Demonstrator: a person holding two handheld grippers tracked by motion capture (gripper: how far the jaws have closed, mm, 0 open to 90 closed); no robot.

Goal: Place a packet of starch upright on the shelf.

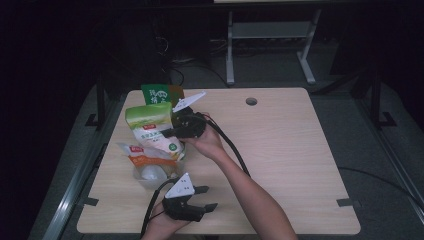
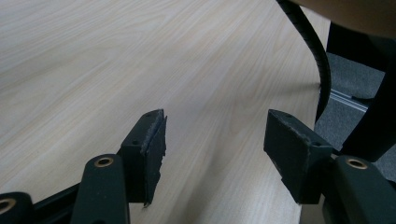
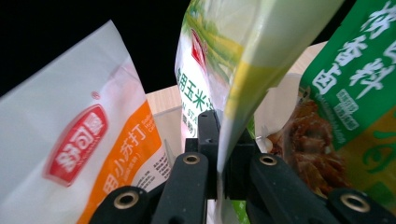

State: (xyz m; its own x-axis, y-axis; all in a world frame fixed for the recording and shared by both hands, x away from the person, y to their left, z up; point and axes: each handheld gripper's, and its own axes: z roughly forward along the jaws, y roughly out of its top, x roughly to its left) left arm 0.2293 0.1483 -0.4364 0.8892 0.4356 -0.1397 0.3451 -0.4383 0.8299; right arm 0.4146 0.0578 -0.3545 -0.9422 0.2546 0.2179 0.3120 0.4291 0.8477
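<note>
1. Nearest you, your left gripper (image 1: 202, 198) sits low over the front of the table (image 1: 300, 165), jaws spread with only bare wood between them.
2. Just beyond it stands a clear plastic container (image 1: 150, 176), with an orange-and-white pouch (image 1: 145, 154) leaning over it.
3. Your right gripper (image 1: 170, 131) reaches across above these. Its jaws are pressed together on the side edge of the green-and-white starch bag (image 1: 152, 127), which you hold upright, off the table, just behind the orange-and-white pouch.
4. In the right gripper view the pinched bag (image 3: 243, 70) is flanked by the orange-and-white pouch (image 3: 93, 154) on one side and a green seasoning packet (image 3: 355, 88) on the other, both close.
5. The green seasoning packet (image 1: 157, 93) stands at the far left edge, directly behind the held bag.
6. Farther right, a round cable hole (image 1: 251, 101) marks the tabletop, well apart from everything.
</note>
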